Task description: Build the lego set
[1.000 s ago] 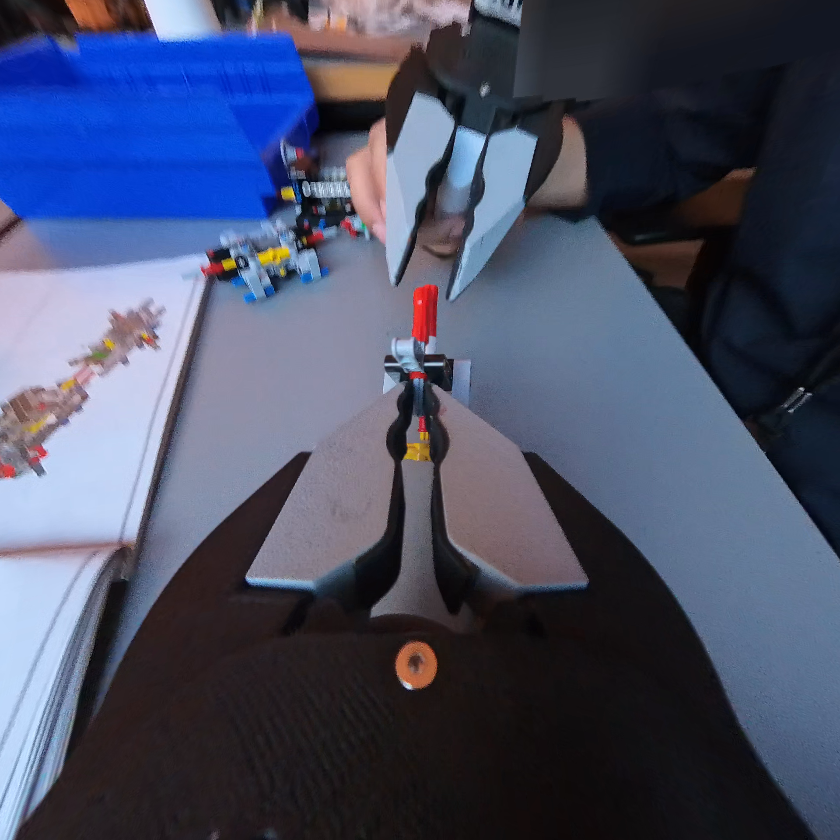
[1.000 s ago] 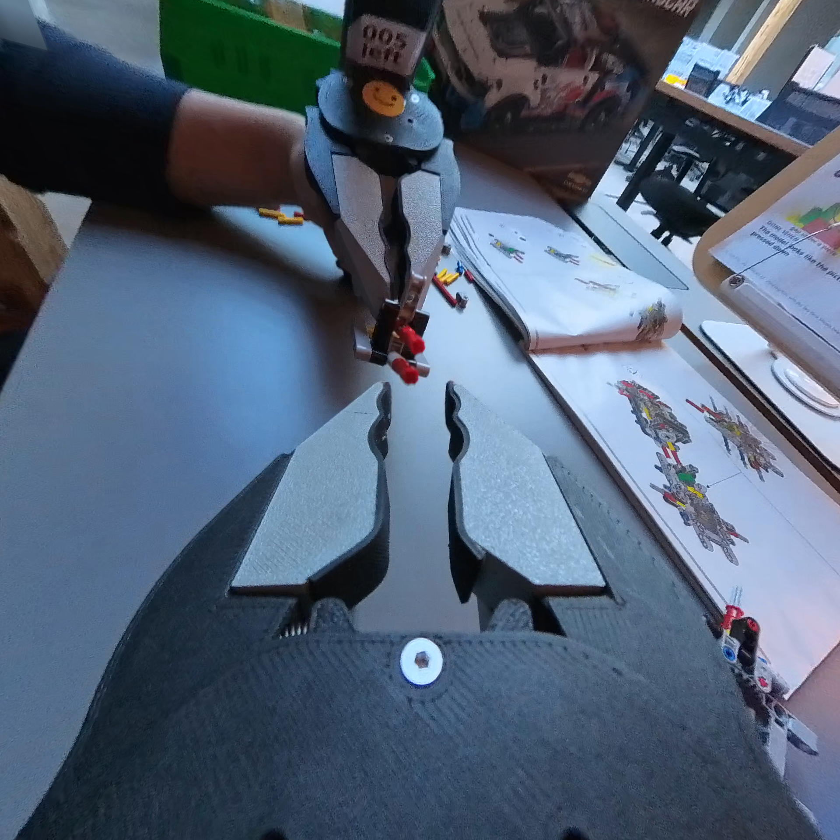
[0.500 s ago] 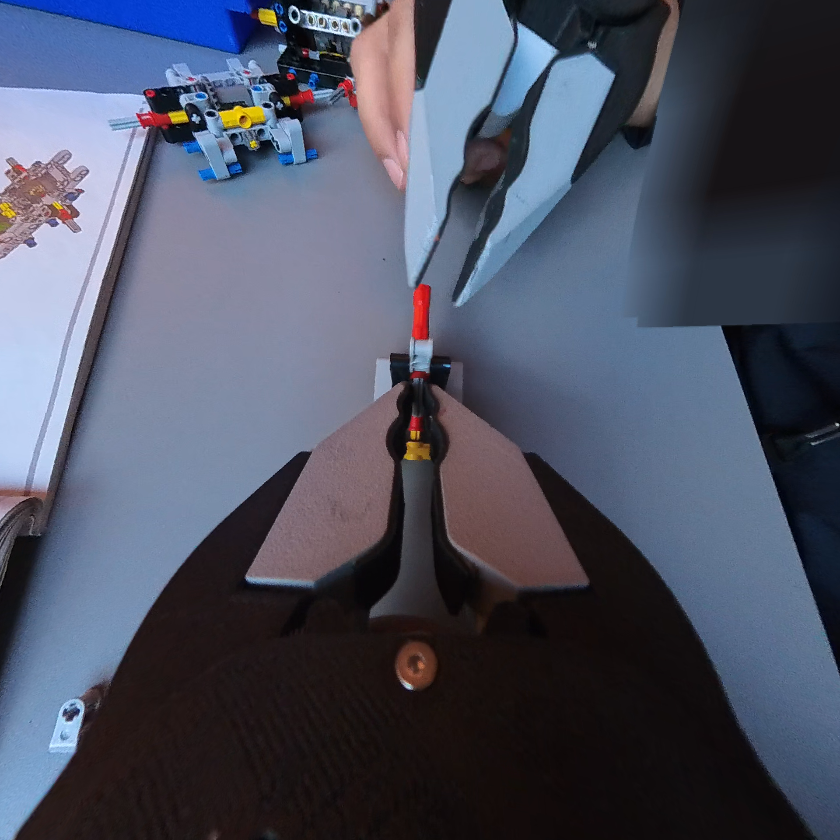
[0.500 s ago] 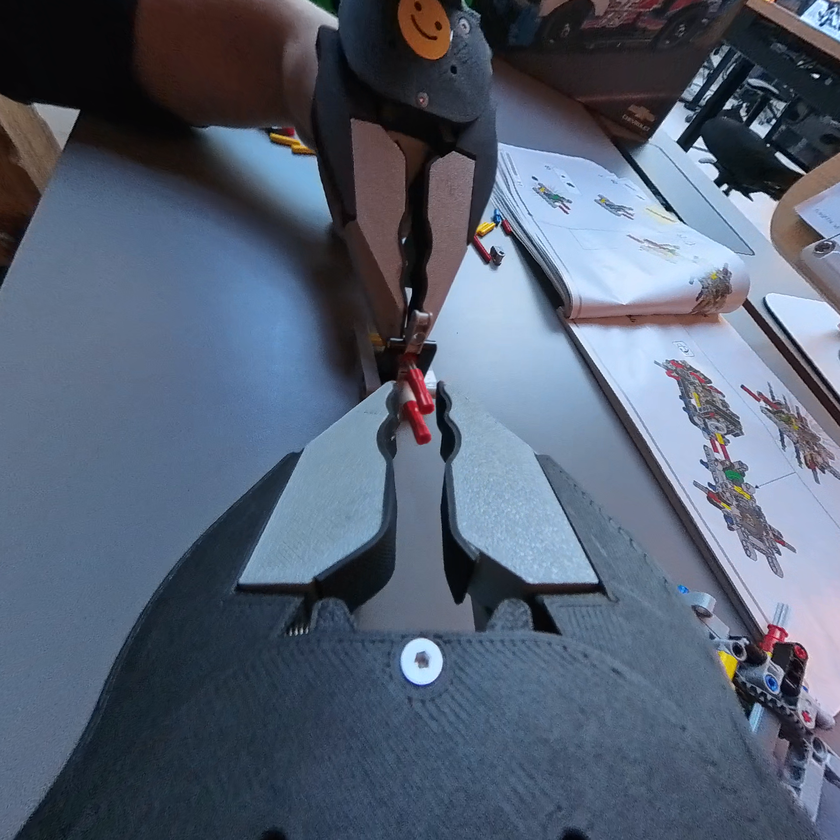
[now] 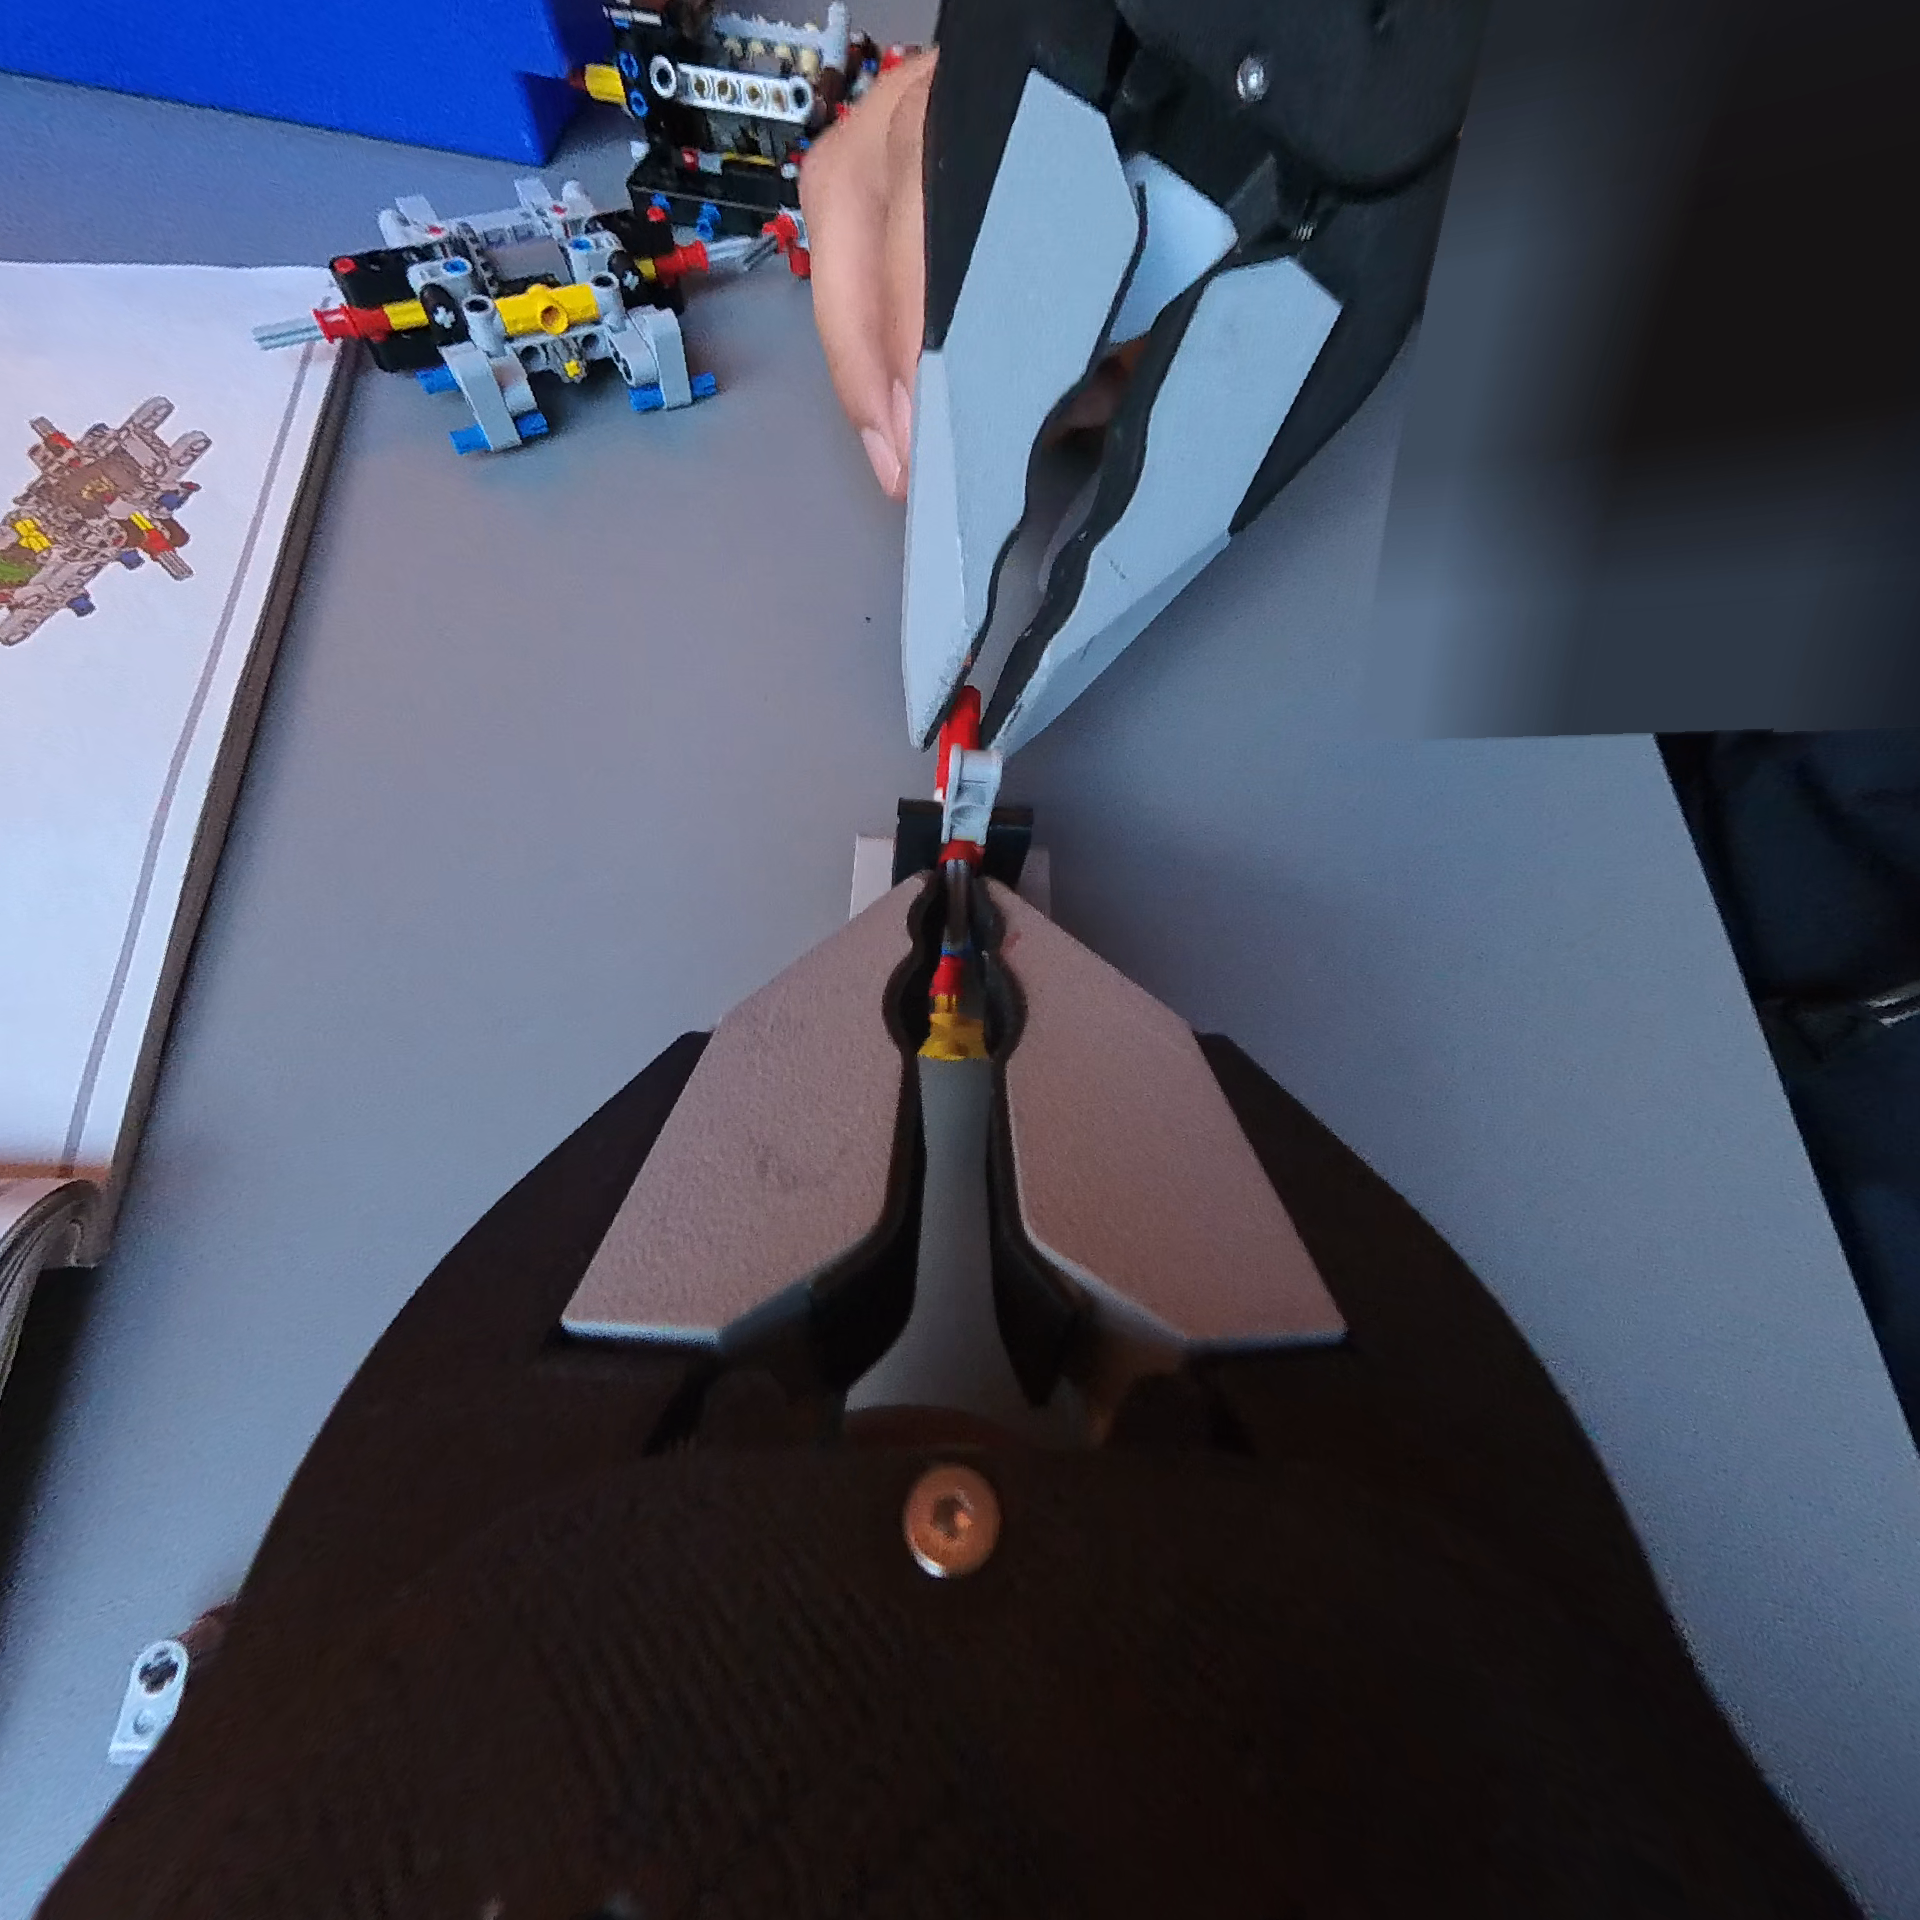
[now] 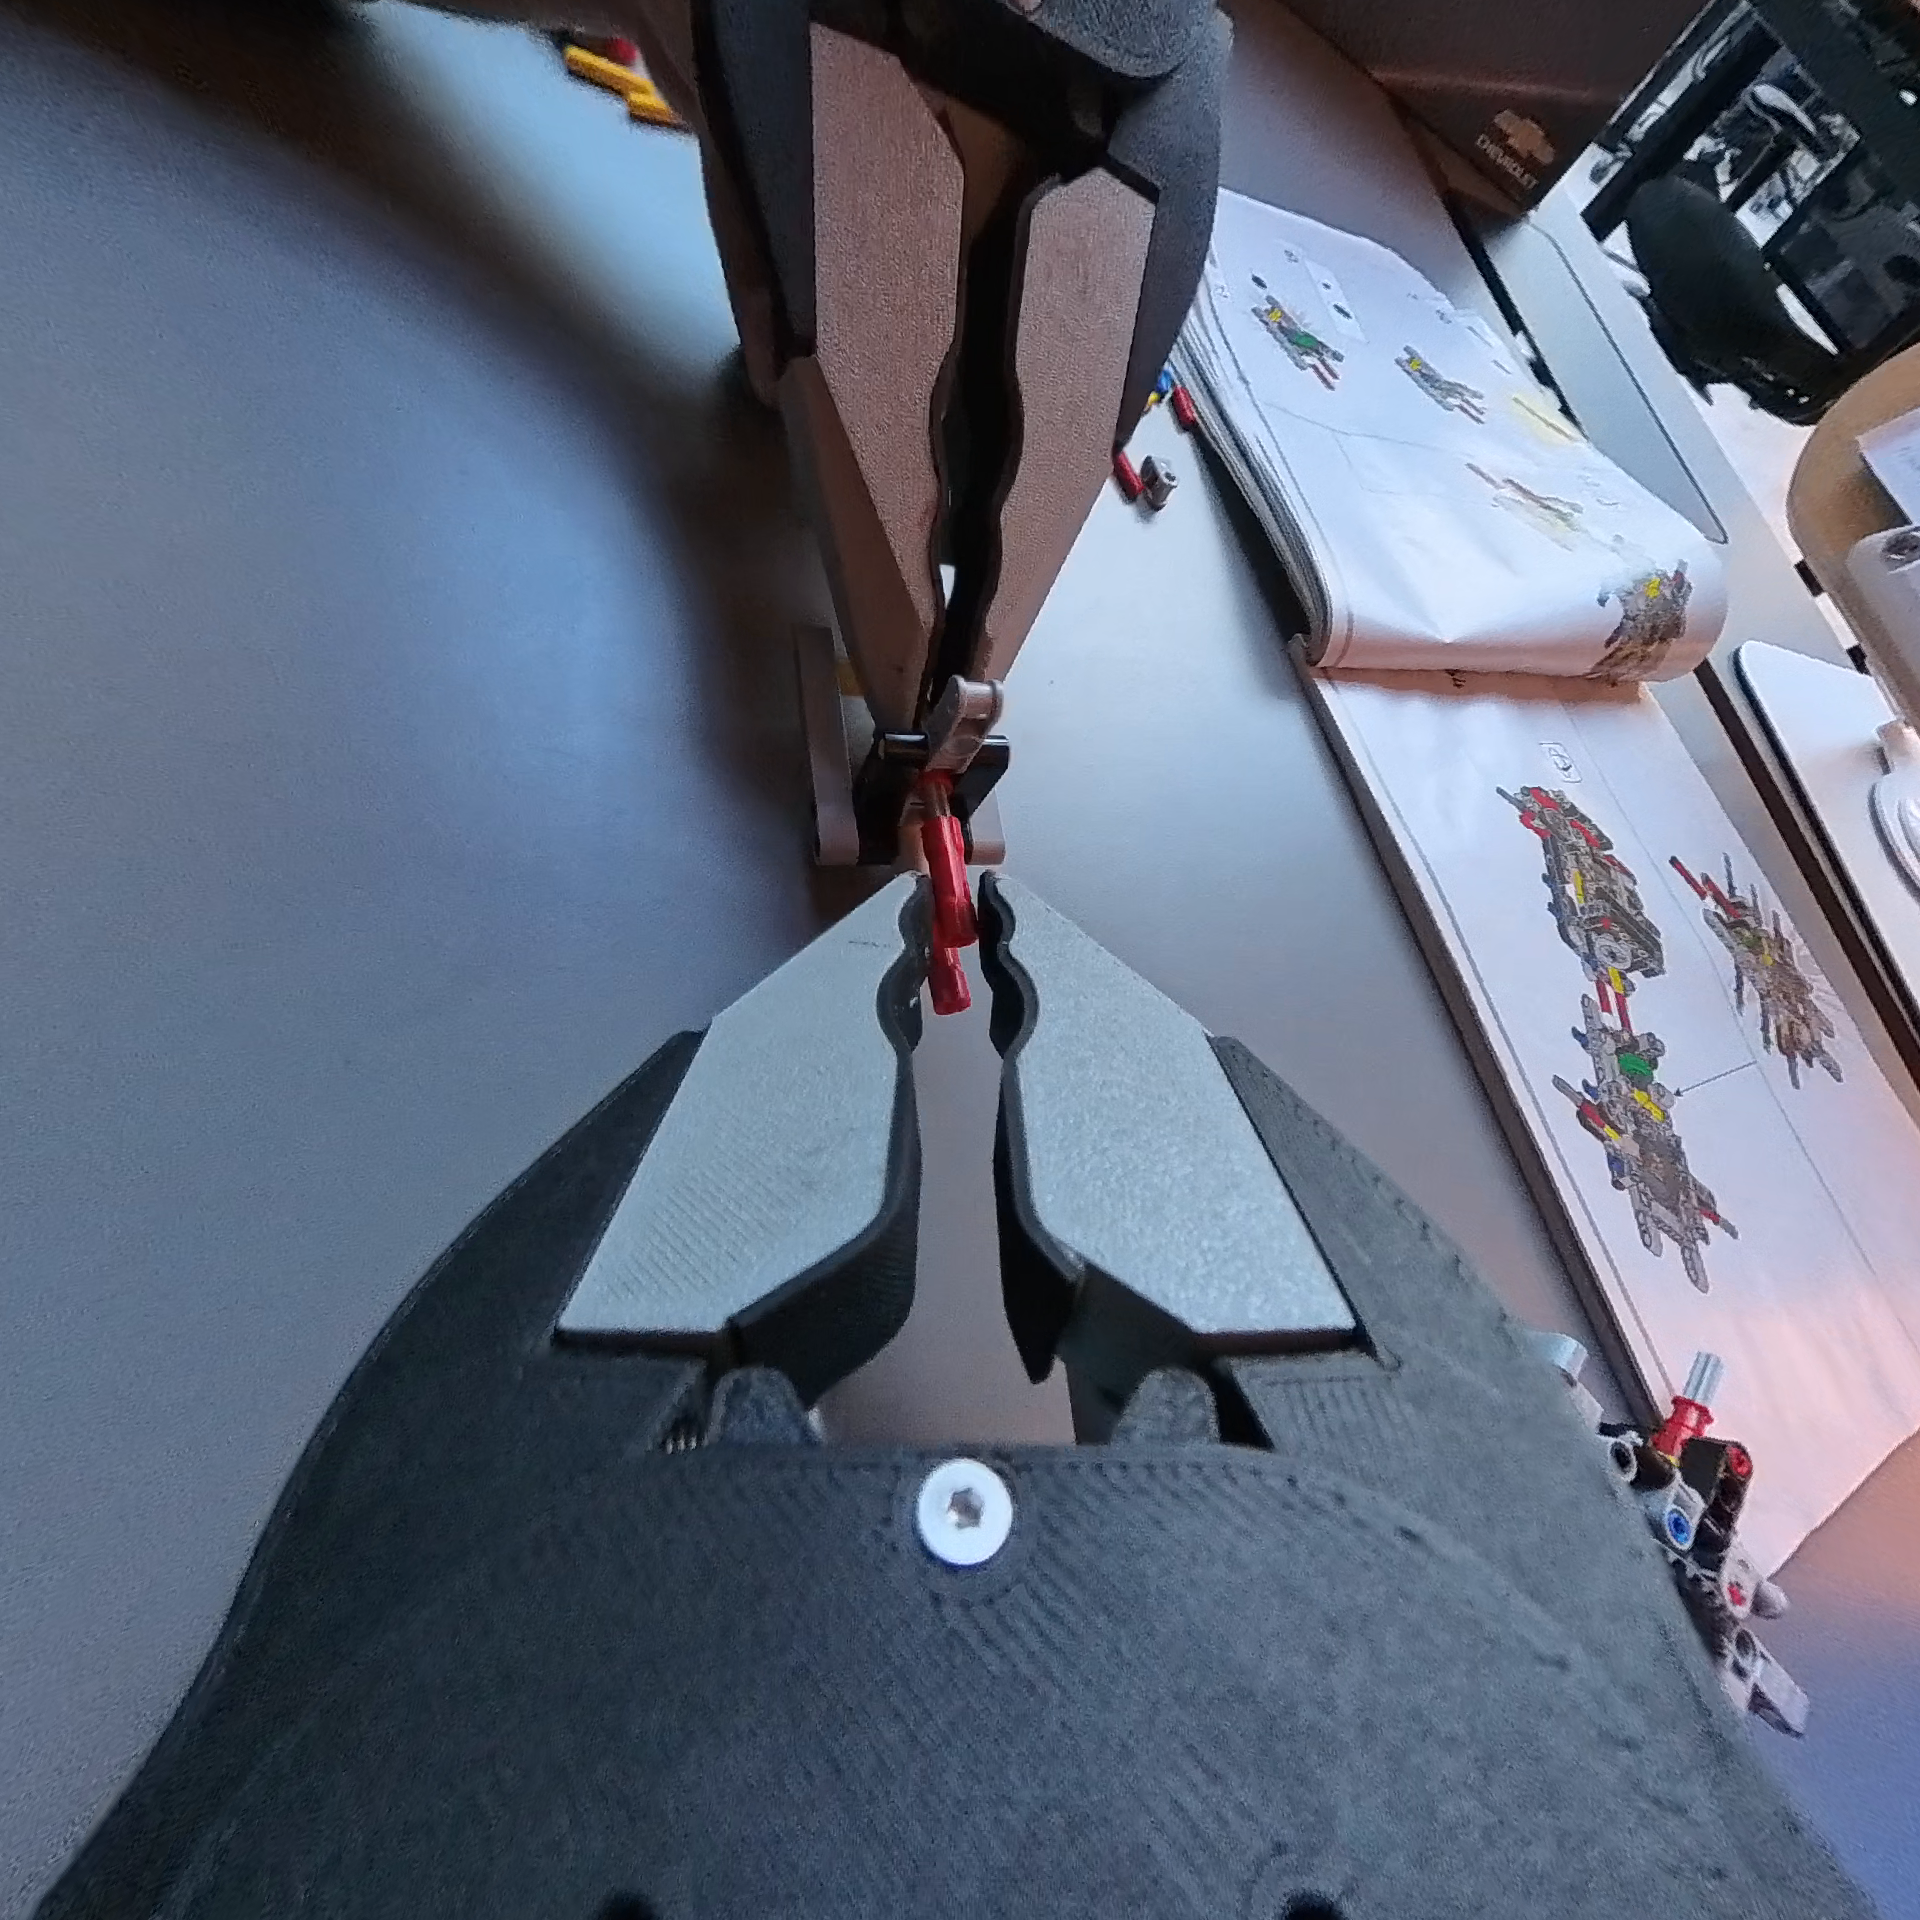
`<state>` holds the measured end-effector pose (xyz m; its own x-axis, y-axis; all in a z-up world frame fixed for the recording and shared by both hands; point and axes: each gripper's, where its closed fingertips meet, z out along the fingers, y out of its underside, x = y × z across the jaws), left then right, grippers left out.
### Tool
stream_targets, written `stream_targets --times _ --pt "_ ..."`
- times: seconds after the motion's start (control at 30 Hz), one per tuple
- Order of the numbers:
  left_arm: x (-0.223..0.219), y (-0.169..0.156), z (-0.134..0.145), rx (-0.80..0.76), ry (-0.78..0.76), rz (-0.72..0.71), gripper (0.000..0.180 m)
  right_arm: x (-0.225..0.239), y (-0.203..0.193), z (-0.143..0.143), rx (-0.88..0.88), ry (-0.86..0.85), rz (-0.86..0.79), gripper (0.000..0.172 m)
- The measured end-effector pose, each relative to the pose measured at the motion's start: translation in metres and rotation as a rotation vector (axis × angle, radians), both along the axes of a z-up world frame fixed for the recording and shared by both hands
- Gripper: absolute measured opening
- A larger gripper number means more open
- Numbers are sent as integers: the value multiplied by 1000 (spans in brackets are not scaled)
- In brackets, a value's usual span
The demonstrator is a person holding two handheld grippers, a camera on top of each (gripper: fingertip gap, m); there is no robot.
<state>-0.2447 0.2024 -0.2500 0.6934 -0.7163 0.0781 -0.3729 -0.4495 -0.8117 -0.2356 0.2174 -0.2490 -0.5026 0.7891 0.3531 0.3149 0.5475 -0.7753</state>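
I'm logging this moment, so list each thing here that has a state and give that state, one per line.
Left claw: shut on the small brick assembly.
Right claw: closed around the assembly's red pin.
Instruction booklet: open, pages curled over.
Larger brick build: part built, resting on the table.

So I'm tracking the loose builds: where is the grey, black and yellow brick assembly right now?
The brick assembly lies on the grey table in the left wrist view, upper left, between the open instruction book and the blue bin.
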Motion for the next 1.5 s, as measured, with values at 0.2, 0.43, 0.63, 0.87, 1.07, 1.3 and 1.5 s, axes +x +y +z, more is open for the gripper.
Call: stream_targets --times 0.2,0.43,0.63,0.87,1.07,1.3,1.5 --pt "-3 2 -3 -2 23 21 25 3 16 -2 183 91 4 4" --pt "-15 3 -8 -33 46 65 23 6 13 -2 174 97 28 4" --pt "-15 1 -10 -43 54 59 25 8 11 -1 164 101 44 11" --pt "-17 -4 -9 -61 39 55 32 11 10 12 101 152 48 24" --pt "-24 -2 21 -11 -128 90 39 12 30 53 -86 292 -36 21" --pt "-27 0 24 -4 -141 114 48 11 62 69 -284 330 -145 18" --pt "-29 4 34 74 -130 149 46 9 73 61 -224 347 -168 3"
